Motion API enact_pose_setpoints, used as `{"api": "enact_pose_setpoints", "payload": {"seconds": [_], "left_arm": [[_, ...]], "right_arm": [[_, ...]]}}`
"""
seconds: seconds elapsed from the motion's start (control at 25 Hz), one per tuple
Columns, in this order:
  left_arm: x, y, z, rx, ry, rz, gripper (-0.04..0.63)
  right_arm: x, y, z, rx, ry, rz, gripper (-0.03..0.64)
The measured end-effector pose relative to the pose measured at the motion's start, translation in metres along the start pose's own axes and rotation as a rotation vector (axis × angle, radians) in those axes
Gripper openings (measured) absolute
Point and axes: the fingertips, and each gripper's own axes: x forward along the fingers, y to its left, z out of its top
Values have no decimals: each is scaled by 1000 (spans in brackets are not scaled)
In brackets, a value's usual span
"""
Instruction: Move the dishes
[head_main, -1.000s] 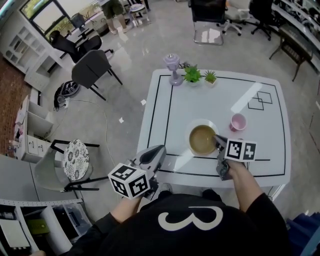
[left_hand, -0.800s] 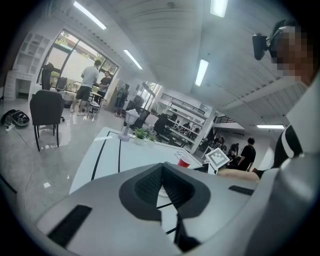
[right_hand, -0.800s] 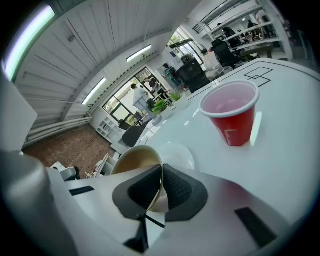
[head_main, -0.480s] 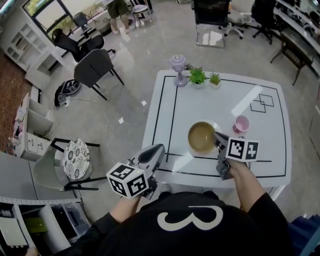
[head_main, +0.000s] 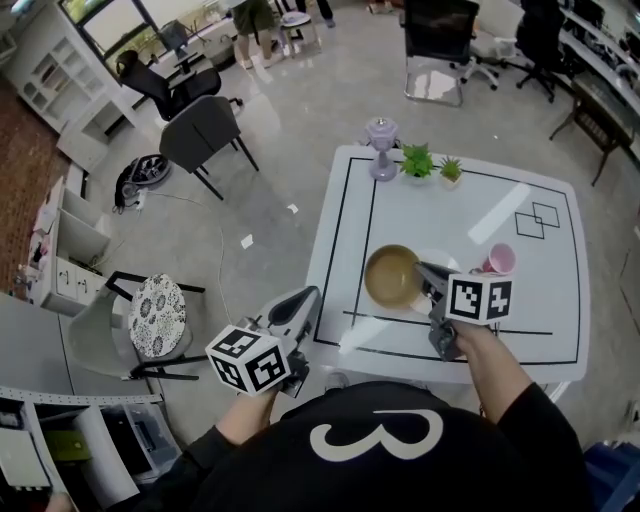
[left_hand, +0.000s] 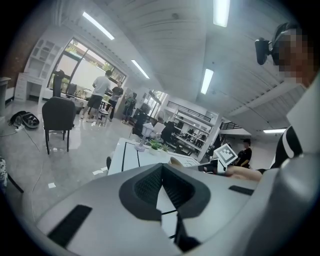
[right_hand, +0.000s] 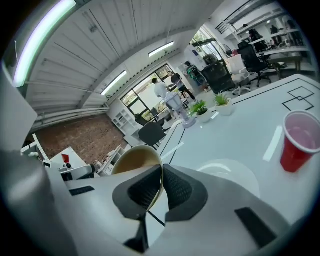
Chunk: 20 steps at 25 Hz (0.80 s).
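Observation:
My right gripper (head_main: 425, 273) is shut on the rim of a brown bowl (head_main: 392, 277), which hangs over the left part of the white table (head_main: 470, 215). In the right gripper view the bowl's (right_hand: 135, 159) rim runs between the pads of that gripper (right_hand: 161, 172). A white plate (head_main: 440, 262) lies on the table just right of the bowl, seen as a pale disc (right_hand: 227, 170). A pink cup (head_main: 499, 259) stands further right (right_hand: 300, 141). My left gripper (head_main: 303, 303) hangs off the table's near left corner, shut and empty (left_hand: 162, 170).
A purple lamp (head_main: 381, 135) and two small potted plants (head_main: 417, 160) stand at the table's far edge. Black lines mark the tabletop. On the floor to the left are dark chairs (head_main: 205, 130) and a patterned stool (head_main: 155, 315).
The right gripper has carried the bowl to the left, off the white plate, which now shows beside it. The left gripper has stayed shut off the table.

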Motion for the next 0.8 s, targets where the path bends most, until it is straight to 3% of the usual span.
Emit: {"api": "enact_pose_setpoints", "payload": {"seconds": [0.44,0.8], "left_arm": [[-16,40,-2,-9,25,26,0],[-9,48,-2,-16,34,8,0]], "right_arm": [[55,6,-26,-56,94,-32,11],[82,-3,-43,-41,154,-59,17]]}}
